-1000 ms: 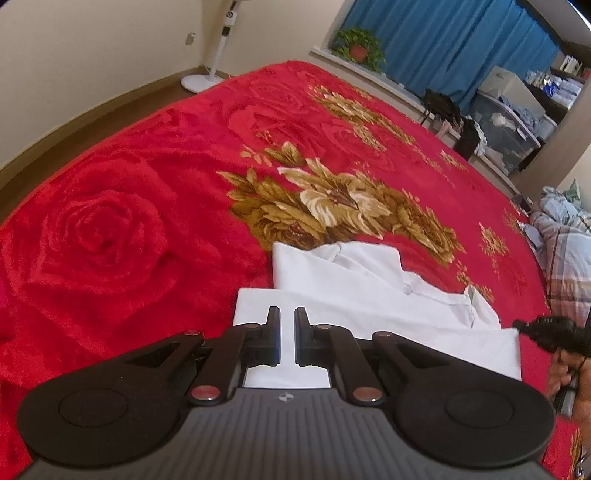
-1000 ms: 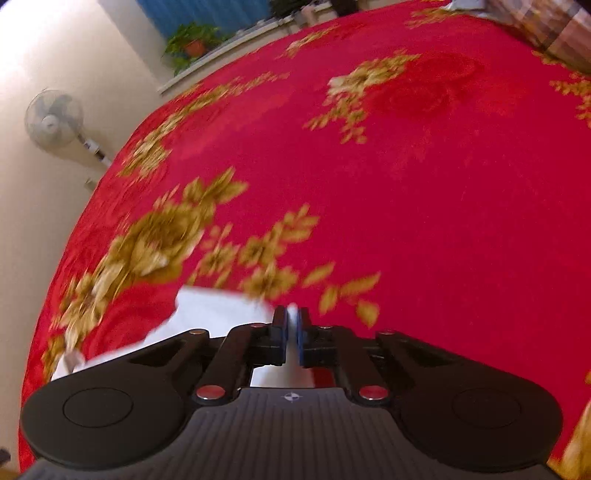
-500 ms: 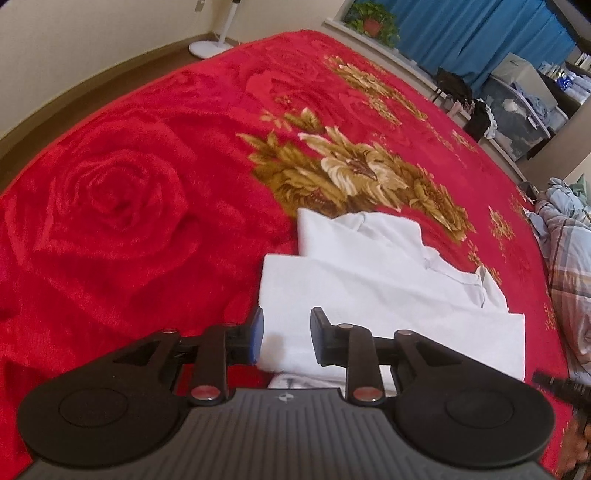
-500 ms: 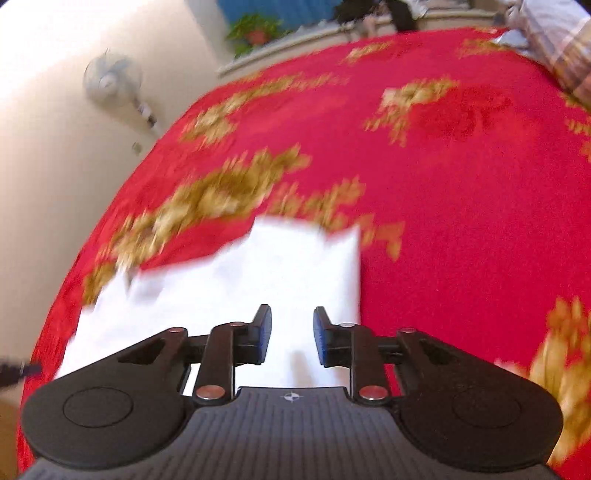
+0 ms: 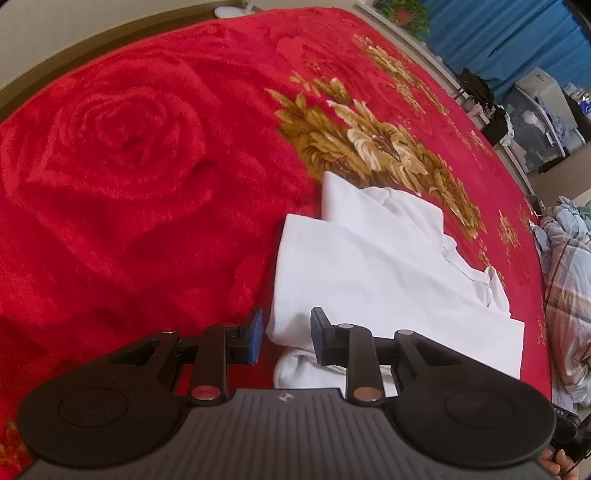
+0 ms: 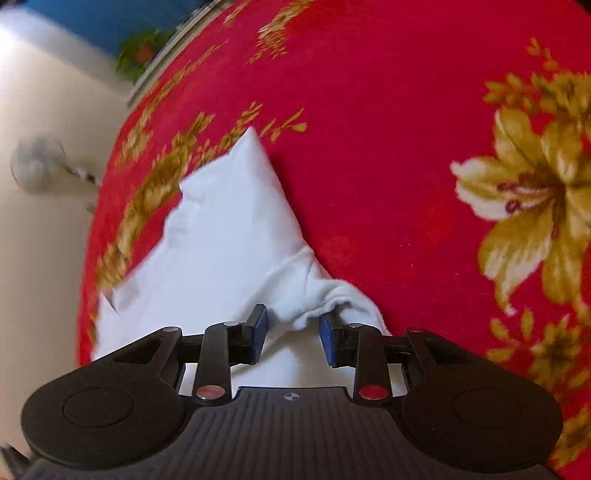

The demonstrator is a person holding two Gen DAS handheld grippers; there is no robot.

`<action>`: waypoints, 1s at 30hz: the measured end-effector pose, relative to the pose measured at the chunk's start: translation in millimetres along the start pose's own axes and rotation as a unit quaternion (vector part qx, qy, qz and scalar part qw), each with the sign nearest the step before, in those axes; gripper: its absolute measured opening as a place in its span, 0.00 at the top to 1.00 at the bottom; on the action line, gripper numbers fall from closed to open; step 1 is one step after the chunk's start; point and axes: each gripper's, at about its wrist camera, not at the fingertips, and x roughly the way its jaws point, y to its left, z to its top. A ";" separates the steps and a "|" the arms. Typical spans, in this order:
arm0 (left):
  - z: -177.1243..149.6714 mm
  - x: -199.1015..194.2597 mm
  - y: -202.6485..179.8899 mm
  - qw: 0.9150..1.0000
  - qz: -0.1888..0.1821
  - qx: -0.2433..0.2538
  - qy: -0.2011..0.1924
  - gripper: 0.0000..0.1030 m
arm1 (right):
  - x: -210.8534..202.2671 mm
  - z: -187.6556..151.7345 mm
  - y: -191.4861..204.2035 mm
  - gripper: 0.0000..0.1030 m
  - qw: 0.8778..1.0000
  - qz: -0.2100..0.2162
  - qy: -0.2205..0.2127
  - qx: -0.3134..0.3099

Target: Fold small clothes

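A white garment (image 5: 384, 269) lies partly folded on the red flowered blanket (image 5: 129, 177). My left gripper (image 5: 286, 338) is open, its jaws on either side of the garment's near left corner, holding nothing. In the right wrist view the same white garment (image 6: 221, 229) runs away from me to a point. My right gripper (image 6: 293, 338) is open over a bunched near edge of the cloth, with a fold sitting between the jaws.
A pile of plaid and pale blue bedding (image 5: 569, 280) lies at the blanket's right edge. Blue curtains (image 5: 498, 33), a potted plant (image 5: 402, 11), storage boxes (image 5: 535, 122) and a standing fan (image 6: 37, 166) line the room's far side.
Both grippers have opened from shut. Both have moved back toward the garment's near edge, so more white cloth shows in each view. The right view swung left.
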 end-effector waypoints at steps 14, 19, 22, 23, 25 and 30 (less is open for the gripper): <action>-27.6 -3.2 -44.2 0.992 0.030 0.117 0.023 0.95 | -29.9 16.6 -26.7 0.95 0.997 -0.033 -0.046 0.051; -20.9 -27.5 -45.7 0.991 0.038 0.126 -0.038 0.94 | -35.9 9.5 -15.1 0.91 0.998 -0.061 -0.028 0.021; -21.3 -32.4 -55.5 0.990 -0.013 0.133 -0.054 0.94 | -55.3 8.5 8.7 0.89 0.996 -0.036 -0.068 -0.047; -22.6 -27.7 -59.3 0.989 -0.020 0.137 -0.046 0.94 | -58.3 9.0 16.4 0.85 0.993 -0.028 -0.085 -0.075; -26.1 -16.2 -66.5 0.988 -0.018 0.150 -0.031 0.93 | -52.4 12.1 25.8 0.79 0.988 -0.020 -0.100 -0.112; -34.7 16.0 -66.4 0.984 0.031 0.175 0.017 0.87 | 2.0 10.2 15.7 0.79 0.984 -0.083 -0.044 -0.151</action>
